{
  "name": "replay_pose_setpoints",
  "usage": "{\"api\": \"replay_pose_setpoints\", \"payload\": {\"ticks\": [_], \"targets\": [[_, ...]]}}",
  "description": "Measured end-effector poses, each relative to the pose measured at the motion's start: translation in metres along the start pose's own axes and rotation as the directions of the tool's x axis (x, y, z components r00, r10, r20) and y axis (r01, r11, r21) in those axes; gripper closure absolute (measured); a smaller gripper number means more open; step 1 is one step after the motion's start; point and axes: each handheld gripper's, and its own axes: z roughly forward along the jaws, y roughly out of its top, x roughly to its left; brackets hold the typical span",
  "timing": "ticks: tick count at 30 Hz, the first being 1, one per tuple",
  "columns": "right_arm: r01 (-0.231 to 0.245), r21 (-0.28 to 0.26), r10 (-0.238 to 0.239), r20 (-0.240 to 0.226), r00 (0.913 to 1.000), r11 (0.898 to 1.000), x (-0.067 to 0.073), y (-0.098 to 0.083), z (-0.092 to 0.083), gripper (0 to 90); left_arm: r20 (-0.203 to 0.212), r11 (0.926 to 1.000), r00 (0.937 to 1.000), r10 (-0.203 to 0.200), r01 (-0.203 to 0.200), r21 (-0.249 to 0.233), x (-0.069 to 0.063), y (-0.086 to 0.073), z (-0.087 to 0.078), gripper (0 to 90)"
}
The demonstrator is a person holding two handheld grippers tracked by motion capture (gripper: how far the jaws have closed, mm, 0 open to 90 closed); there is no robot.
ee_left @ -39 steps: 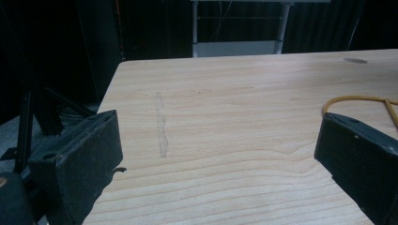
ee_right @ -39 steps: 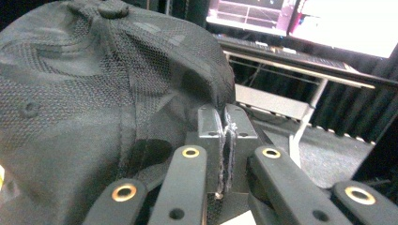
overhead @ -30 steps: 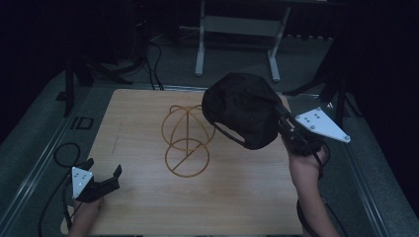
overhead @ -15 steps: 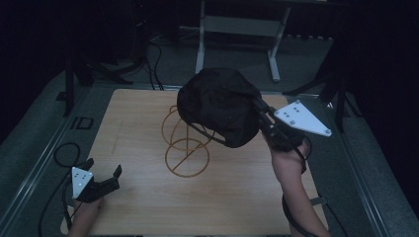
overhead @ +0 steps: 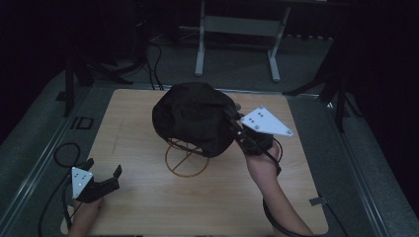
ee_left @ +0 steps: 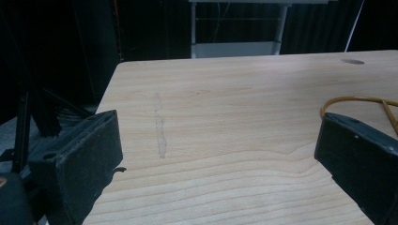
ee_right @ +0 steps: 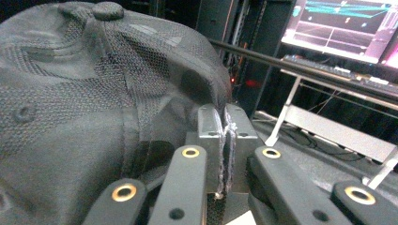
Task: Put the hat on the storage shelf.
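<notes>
While your right gripper (overhead: pixel 236 129) pinches the black cap (overhead: pixel 192 118) by its edge above the wire stand (overhead: pixel 186 157) at mid-table, lower it centred and level, leaving the left gripper (overhead: pixel 103 178), jaws spread, resting near-left.

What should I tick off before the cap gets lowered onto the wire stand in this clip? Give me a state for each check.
1. Grip on the cap: ok. The right gripper is shut on a fold of the cap's fabric.
2. Cap over the wire stand: ok. In the high view it covers the stand's top; the base ring shows below it.
3. Cap touching the stand: cannot tell; the cap hides the stand's top.
4. Stand upright: cannot tell, for the same reason.
5. Left gripper out of the way: ok. It sits open, holding nothing, at the near left corner of the table.
6. Table around the stand: ok, nothing else lies there.
</notes>
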Motion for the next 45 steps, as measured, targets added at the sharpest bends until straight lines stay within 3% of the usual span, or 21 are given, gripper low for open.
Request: {"api": "replay_pose_setpoints", "payload": {"ticks": [16, 31, 40, 44, 45], "targets": [[0.008, 0.111, -0.008, -0.005, 1.0000, 0.994, 0.009, -0.030, 0.041, 86.7, 0.003, 1.0000, 1.0000, -0.001, 0.001, -0.001, 0.000, 0.000, 0.000, 1.8], [-0.015, 0.136, 0.016, -0.010, 0.9998, 0.991, 0.003, -0.042, 0.047, 86.4, 0.003, 1.0000, 1.0000, -0.001, 0.001, -0.002, 0.000, 0.000, 0.000, 1.7], [-0.049, 0.108, 0.058, -0.075, 0.9955, 0.993, -0.001, -0.043, 0.046, 78.5, 0.004, 1.0000, 1.0000, 0.000, 0.000, -0.002, 0.000, 0.000, 0.000, 1.7], [-0.030, 0.114, 0.044, -0.125, 0.9911, 0.993, 0.005, -0.043, 0.048, 78.6, 0.004, 1.0000, 1.0000, 0.002, -0.002, -0.003, 0.000, 0.000, 0.000, 1.7], [-0.011, 0.123, 0.030, -0.150, 0.9882, 0.992, 0.010, -0.044, 0.050, 73.3, 0.005, 1.0000, 1.0000, 0.002, -0.002, -0.003, 0.000, 0.000, 0.000, 1.7]]}}
